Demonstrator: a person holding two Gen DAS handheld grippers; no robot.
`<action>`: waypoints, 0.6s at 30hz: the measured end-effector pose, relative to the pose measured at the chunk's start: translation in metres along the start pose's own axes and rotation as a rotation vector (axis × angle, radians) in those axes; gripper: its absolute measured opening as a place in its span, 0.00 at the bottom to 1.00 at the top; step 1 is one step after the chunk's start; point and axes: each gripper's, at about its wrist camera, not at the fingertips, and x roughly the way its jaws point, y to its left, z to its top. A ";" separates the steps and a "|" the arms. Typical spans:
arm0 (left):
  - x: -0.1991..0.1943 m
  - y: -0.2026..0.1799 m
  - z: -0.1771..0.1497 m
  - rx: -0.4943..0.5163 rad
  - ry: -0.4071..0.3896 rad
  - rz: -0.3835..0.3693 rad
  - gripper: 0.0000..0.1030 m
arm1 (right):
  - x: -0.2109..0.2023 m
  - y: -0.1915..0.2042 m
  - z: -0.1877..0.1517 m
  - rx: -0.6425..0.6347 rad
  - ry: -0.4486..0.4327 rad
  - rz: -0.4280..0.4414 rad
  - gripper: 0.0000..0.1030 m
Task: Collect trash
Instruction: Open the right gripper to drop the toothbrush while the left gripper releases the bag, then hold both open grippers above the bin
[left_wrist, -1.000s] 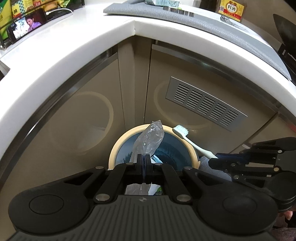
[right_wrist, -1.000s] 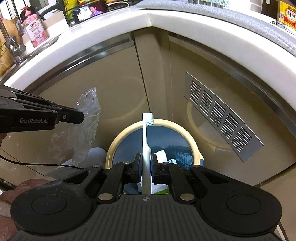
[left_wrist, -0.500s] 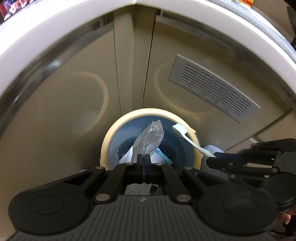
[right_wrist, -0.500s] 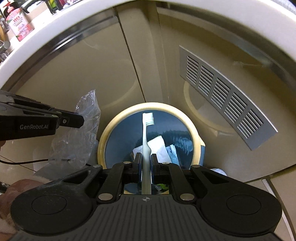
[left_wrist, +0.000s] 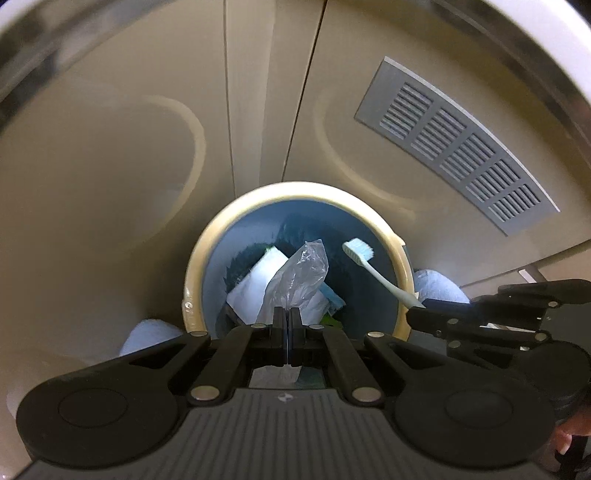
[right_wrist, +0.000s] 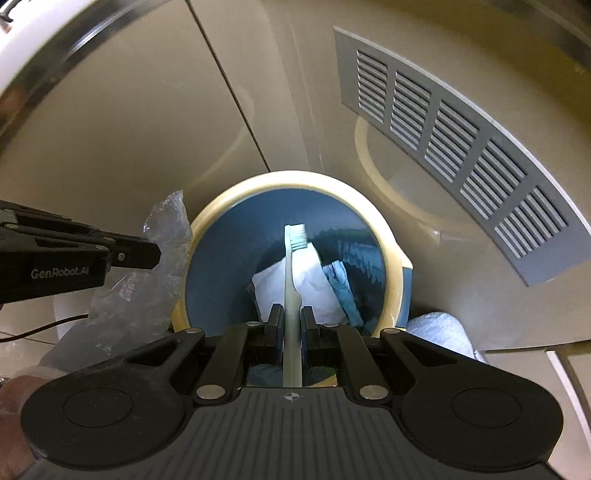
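Holding white paper: blue bin (right_wrist: 221, 273)

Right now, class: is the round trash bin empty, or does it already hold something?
Not empty. Inside the trash bin, white paper and a blue wrapper lie on the bottom. How deep the pile goes cannot be told.

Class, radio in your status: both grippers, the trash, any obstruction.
Left gripper shut on plastic wrapper. Right gripper shut on toothbrush. Both over trash bin. Nothing blocking.
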 end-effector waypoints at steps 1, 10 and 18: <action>0.005 0.000 0.002 -0.003 0.013 -0.006 0.00 | 0.003 0.000 0.001 0.006 0.007 -0.001 0.10; 0.016 -0.002 0.008 0.028 0.010 0.026 0.73 | 0.015 -0.006 0.015 0.071 -0.018 -0.016 0.22; -0.022 0.003 -0.008 0.022 -0.084 0.088 1.00 | -0.015 -0.009 0.008 0.076 -0.024 -0.008 0.46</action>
